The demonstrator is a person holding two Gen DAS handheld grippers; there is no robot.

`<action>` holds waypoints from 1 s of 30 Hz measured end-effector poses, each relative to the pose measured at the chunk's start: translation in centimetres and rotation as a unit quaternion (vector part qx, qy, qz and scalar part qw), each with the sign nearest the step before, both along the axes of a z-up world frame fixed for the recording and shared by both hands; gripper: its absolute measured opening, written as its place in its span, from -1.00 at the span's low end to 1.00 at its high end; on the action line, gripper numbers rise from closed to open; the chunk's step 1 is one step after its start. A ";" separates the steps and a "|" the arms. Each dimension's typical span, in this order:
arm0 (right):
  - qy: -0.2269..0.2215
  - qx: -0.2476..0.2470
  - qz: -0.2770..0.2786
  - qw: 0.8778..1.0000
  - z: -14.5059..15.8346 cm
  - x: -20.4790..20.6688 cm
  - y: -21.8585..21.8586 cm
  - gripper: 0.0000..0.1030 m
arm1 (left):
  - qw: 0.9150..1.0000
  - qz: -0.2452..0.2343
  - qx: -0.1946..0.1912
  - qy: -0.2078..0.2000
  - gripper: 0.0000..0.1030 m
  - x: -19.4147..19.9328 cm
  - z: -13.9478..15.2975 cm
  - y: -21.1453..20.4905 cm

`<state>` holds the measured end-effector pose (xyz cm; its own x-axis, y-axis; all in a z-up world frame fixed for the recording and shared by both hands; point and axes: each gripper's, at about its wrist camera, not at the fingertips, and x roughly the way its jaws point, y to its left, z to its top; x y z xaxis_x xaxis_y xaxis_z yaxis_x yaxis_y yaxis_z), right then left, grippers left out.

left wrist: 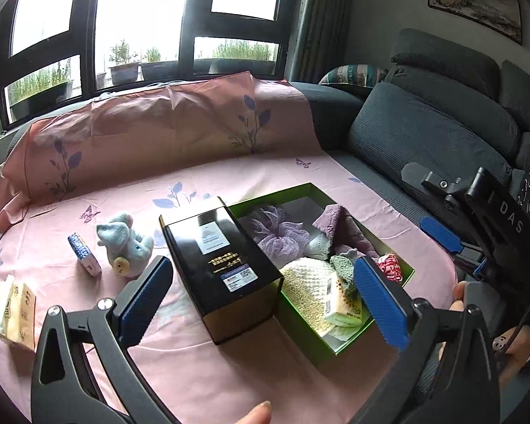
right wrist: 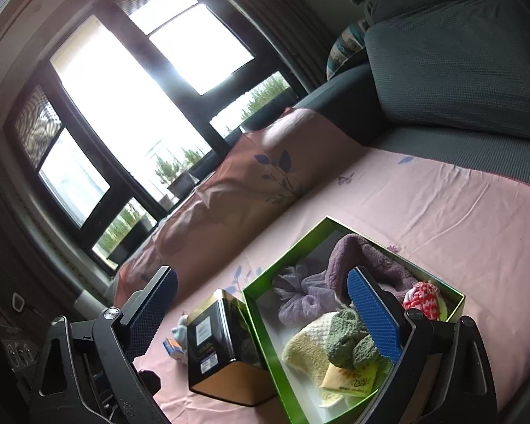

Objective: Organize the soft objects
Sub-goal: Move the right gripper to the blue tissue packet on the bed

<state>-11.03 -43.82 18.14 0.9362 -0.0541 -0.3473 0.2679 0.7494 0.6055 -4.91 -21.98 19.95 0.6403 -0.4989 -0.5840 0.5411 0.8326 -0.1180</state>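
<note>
Pink sheeting (left wrist: pixel 229 183) printed with blue leaves and butterflies covers the sofa seat in front of you, with dark grey cushions (left wrist: pixel 424 130) to the right and a black-framed window (left wrist: pixel 141 28) with potted plants behind. Your left gripper (left wrist: pixel 261 296) stands wide open with nothing between its blue pads, above the near end of the black tin (left wrist: pixel 222 258) and the green box (left wrist: pixel 314 339). Your right gripper (right wrist: pixel 261 314) is also spread wide and holds nothing; in the left wrist view it shows at the right edge (left wrist: pixel 452 212), beside the box. That green box sits open on the sheet, touching the right side of the tin, and the soft things are inside it: a lilac mesh bath puff (left wrist: pixel 279 233) at the far left, a purple towel (left wrist: pixel 342 226) at the far right, a cream knitted cloth (left wrist: pixel 311 282) nearer you, a green knitted cloth (right wrist: pixel 349 339) lying partly on the cream one, a red-and-white knitted piece (right wrist: pixel 424 300) against the right wall, and a tissue pack (left wrist: pixel 346 311) at the near end. Left of the tin, still on the sheet, a pale blue plush toy (left wrist: pixel 127 243) lies just beside a small blue-and-white packet (left wrist: pixel 84 254), and another tissue pack (left wrist: pixel 14 311) lies well apart at the far left. One fingertip (left wrist: pixel 258 413) shows at the bottom edge
</note>
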 end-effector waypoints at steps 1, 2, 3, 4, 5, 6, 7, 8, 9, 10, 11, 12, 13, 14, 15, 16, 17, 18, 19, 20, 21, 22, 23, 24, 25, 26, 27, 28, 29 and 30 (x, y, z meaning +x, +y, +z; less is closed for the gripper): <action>0.001 -0.007 0.005 1.000 0.1 0.1 0.5 0.89 | 1.000 0.011 -0.004 0.002 0.98 0.0 -0.2 1.2; 0.004 -0.015 0.010 1.000 0.3 0.3 1.1 0.89 | 1.000 0.024 -0.009 0.004 0.98 0.1 -0.4 2.4; 0.006 -0.025 0.016 1.000 0.5 0.5 1.7 0.89 | 0.999 0.041 -0.014 0.009 0.98 0.2 -0.7 3.7; 0.008 -0.035 0.022 0.999 0.7 0.8 2.4 0.89 | 0.998 0.064 -0.020 0.013 0.98 0.4 -1.2 5.0; 0.010 -0.045 0.027 0.999 0.8 1.0 3.1 0.89 | 0.996 0.086 -0.025 0.018 0.98 0.5 -1.7 6.3; 0.014 -0.054 0.033 0.998 0.9 1.4 3.9 0.89 | 0.994 0.101 -0.029 0.023 0.98 0.7 -2.3 7.6; 0.019 -0.063 0.040 0.997 0.9 1.8 4.7 0.89 | 0.993 0.109 -0.030 0.029 0.98 0.9 -3.0 8.8; 0.023 -0.072 0.048 0.996 0.9 2.2 5.5 0.89 | 0.992 0.118 -0.028 0.036 0.98 1.2 -3.7 10.0; 0.027 -0.079 0.057 0.995 0.9 2.6 6.4 0.89 | 0.991 0.127 -0.024 0.044 0.98 1.5 -4.4 11.3; 0.031 -0.086 0.069 0.993 0.8 3.1 7.3 0.89 | 0.989 0.139 -0.021 0.051 0.98 1.9 -5.2 12.7; 0.034 -0.093 0.082 0.992 0.7 3.6 8.2 0.89 | 0.986 0.154 -0.020 0.057 0.98 2.3 -5.9 14.1; 0.034 -0.098 0.095 0.990 0.6 4.0 9.3 0.89 | 0.984 0.169 -0.018 0.063 0.98 2.7 -6.7 15.6; 0.035 -0.101 0.107 0.988 0.5 4.5 10.3 0.89 | 0.980 0.185 -0.018 0.066 0.98 3.2 -7.5 17.1; 0.037 -0.106 0.120 0.986 0.5 5.0 11.5 0.89 | 0.976 0.205 -0.019 0.070 0.98 3.6 -8.3 18.6; 0.038 -0.113 0.133 0.984 0.4 5.6 12.7 0.89 | 0.970 0.229 -0.023 0.076 0.98 4.0 -9.1 20.2; 0.038 -0.123 0.144 0.981 0.3 6.1 14.1 0.89 | 0.963 0.252 -0.031 0.084 0.97 4.2 -9.9 21.7; 0.040 -0.132 0.158 0.978 0.1 6.8 15.4 0.89 | 0.959 0.266 -0.043 0.089 0.97 4.4 -10.7 22.9; 0.047 -0.139 0.170 0.974 -0.2 7.5 16.7 0.89 | 0.956 0.271 -0.055 0.094 0.97 4.4 -11.4 24.1; 0.058 -0.145 0.181 0.971 -0.5 8.4 18.1 0.89 | 0.954 0.276 -0.059 0.102 0.97 4.5 -11.9 25.0; 0.068 -0.153 0.193 0.967 -0.8 9.3 19.5 0.88 | 0.952 0.279 -0.056 0.111 0.97 4.7 -12.4 25.7; 0.076 -0.162 0.207 0.962 -1.0 10.4 20.9 0.86 | 0.951 0.282 -0.055 0.113 0.97 5.0 -12.6 26.3; 0.084 -0.172 0.220 0.957 -1.3 11.5 22.2 0.81 | 0.948 0.294 -0.058 0.108 0.97 5.1 -12.8 27.1; 0.094 -0.180 0.231 0.952 -1.6 12.8 23.4 0.75 | 0.940 0.317 -0.064 0.110 0.97 5.2 -13.1 27.8; 0.105 -0.183 0.240 0.948 -1.9 14.2 24.6 0.72 | 0.932 0.335 -0.070 0.121 0.97 5.4 -13.4 28.3; 0.117 -0.182 0.248 0.944 -2.3 15.8 25.6 0.69 | 0.928 0.338 -0.080 0.134 0.97 5.7 -13.7 28.7; 0.129 -0.181 0.254 0.941 -2.8 17.5 26.6 0.59 | 0.929 0.329 -0.094 0.144 0.97 5.9 -13.8 29.0; 0.144 -0.187 0.258 0.937 -3.3 19.1 27.7 0.54 | 0.929 0.322 -0.102 0.152 0.97 6.1 -13.8 29.1; 0.164 -0.203 0.259 0.930 -4.1 20.8 28.9 0.47 | 0.928 0.320 -0.106 0.156 0.97 6.1 -13.7 29.2; 0.183 -0.223 0.259 0.922 -4.8 22.4 30.0 0.40 | 0.929 0.320 -0.109 0.152 0.97 6.0 -13.6 29.4; 0.201 -0.241 0.256 0.914 -5.7 23.8 30.9 0.32 | 0.930 0.321 -0.107 0.147 0.97 5.8 -13.5 29.5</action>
